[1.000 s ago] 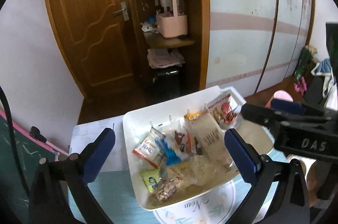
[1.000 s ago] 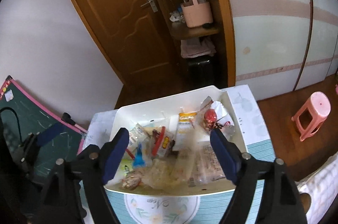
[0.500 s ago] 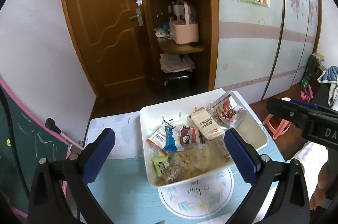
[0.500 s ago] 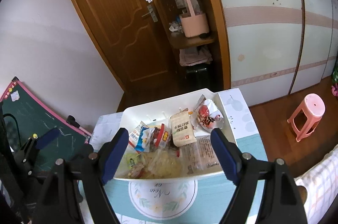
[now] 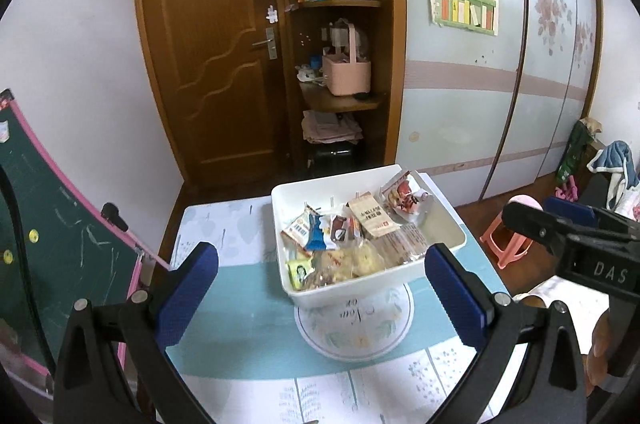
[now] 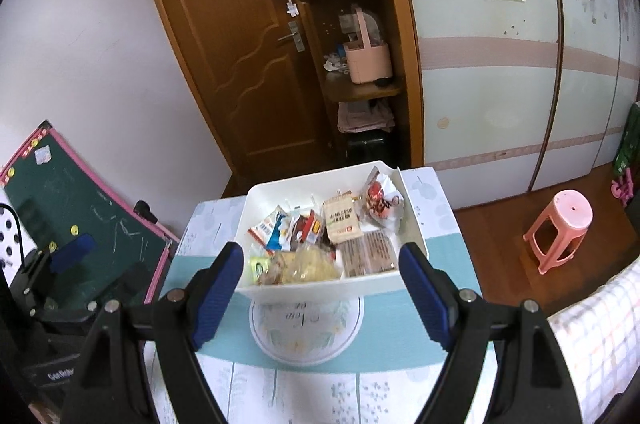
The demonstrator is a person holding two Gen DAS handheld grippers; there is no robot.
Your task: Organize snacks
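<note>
Left wrist view: both the left gripper [image 5: 320, 284] and right gripper [image 6: 320, 278] gape, empty (snacks [image 5: 352, 244] apparently all binned [image 5: 352, 290]); next, likely nothing.

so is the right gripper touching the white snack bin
Apart. The right wrist view shows the right gripper with open jaws short of the white bin, tablecloth visible between pads and bin.

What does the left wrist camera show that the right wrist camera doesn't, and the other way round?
Only the left wrist view shows the right tool from the side and the clothes heap at right. Only the right wrist view shows the left tool from the side and the checked cloth. Both show the white bin of snack packets on the table, the wooden door, and open, empty tools.
</note>
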